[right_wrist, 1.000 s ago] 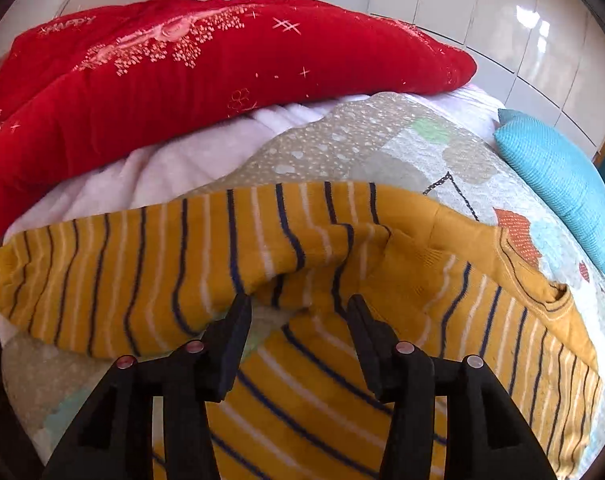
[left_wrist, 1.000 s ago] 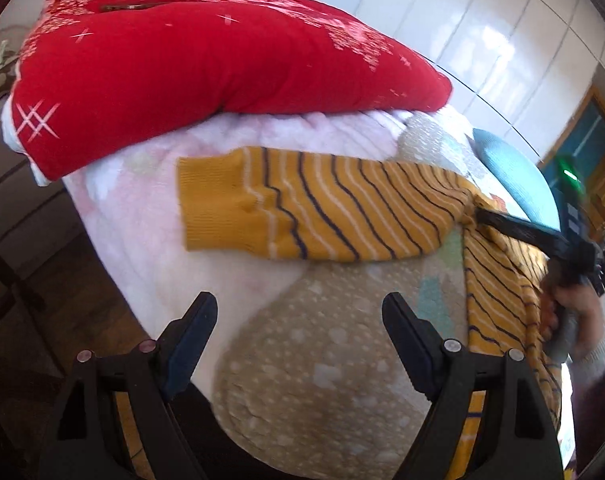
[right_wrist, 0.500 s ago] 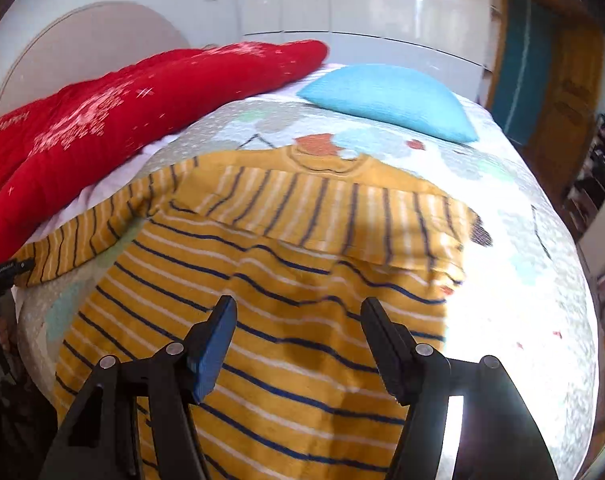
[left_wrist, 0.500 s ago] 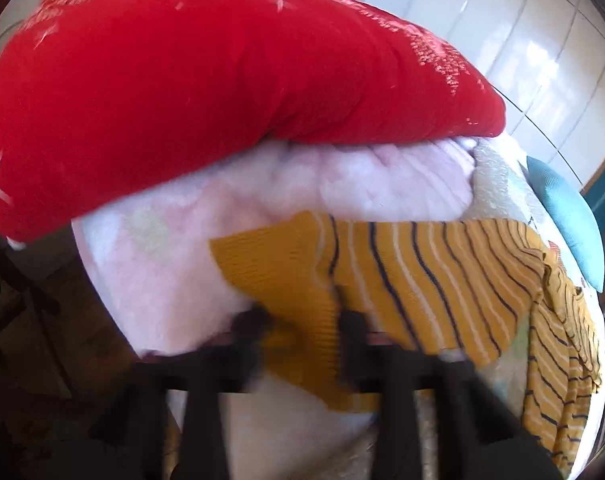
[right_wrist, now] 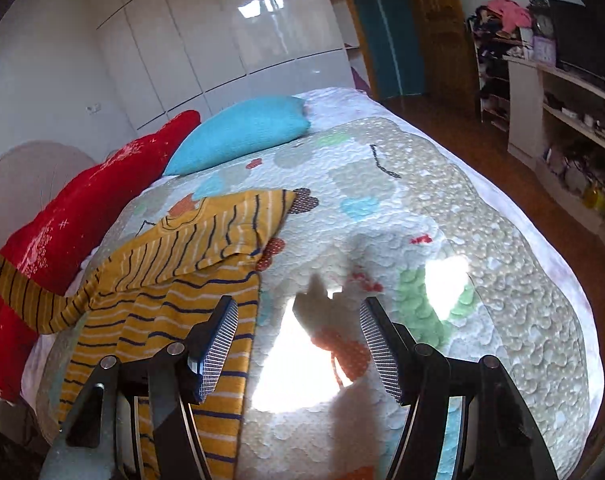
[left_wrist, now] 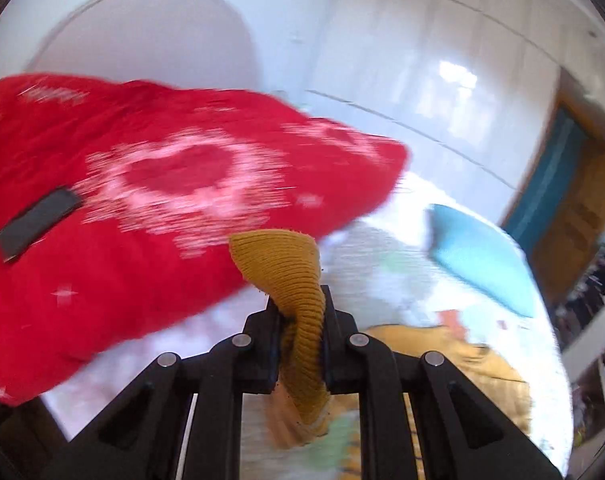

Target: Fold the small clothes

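A small mustard-yellow sweater with navy and white stripes lies on the bed quilt, one sleeve folded across its chest. My left gripper is shut on the ribbed cuff of the other sleeve and holds it lifted above the bed. That raised sleeve stretches to the left edge of the right wrist view. My right gripper is open and empty, hovering over the quilt just right of the sweater's hem.
A red quilt is piled at the head of the bed, with a blue pillow beside it. White wardrobes stand behind. Shelving and wooden floor lie to the right of the bed.
My left gripper closed on the sleeve cuff and lifted it off the bed. My right gripper moved away from the sweater's middle to its right side, staying open.
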`<move>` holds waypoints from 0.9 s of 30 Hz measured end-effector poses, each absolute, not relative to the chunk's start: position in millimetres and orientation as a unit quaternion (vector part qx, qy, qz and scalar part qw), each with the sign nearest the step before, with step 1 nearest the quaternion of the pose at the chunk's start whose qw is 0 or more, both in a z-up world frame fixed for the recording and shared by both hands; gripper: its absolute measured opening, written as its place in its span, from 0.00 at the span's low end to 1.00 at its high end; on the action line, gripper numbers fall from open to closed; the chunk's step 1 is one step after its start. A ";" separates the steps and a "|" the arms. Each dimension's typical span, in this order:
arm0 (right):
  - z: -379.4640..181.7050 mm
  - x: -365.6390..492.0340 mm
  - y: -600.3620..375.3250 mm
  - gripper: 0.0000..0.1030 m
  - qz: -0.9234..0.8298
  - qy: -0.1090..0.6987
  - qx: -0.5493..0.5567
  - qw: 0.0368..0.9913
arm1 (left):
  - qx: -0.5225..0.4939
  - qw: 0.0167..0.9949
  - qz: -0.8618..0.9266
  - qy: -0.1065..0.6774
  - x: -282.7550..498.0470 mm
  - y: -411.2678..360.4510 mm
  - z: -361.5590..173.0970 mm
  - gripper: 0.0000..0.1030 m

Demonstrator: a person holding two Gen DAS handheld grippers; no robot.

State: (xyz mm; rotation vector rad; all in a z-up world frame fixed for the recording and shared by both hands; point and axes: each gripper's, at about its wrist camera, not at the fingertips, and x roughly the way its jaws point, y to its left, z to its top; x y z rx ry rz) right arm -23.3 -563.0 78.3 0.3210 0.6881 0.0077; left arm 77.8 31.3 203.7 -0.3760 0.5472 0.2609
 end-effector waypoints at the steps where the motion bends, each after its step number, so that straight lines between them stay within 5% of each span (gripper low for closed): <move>1: 73.9 -26.0 -568.9 0.67 0.000 0.336 0.165 0.927 | -0.178 0.941 0.098 0.269 93.1 4.0 210.6 0.14; 7: 53.3 -39.9 -596.4 0.67 -0.017 0.340 0.199 0.919 | -0.154 0.932 -0.060 0.322 178.0 -160.1 195.0 0.14; 17: 36.2 -36.1 -610.2 0.67 -0.021 0.352 0.205 0.913 | -0.113 0.852 -0.172 0.481 235.3 -303.8 51.9 0.20; 23: 45.1 -11.7 -597.7 0.67 0.010 0.343 0.207 0.916 | -0.135 0.849 -0.227 0.457 180.5 -274.4 89.8 0.65; 27: 59.9 19.5 -565.8 0.67 0.067 0.335 0.197 0.919 | -0.128 0.874 -0.188 0.429 131.2 -218.6 116.4 0.74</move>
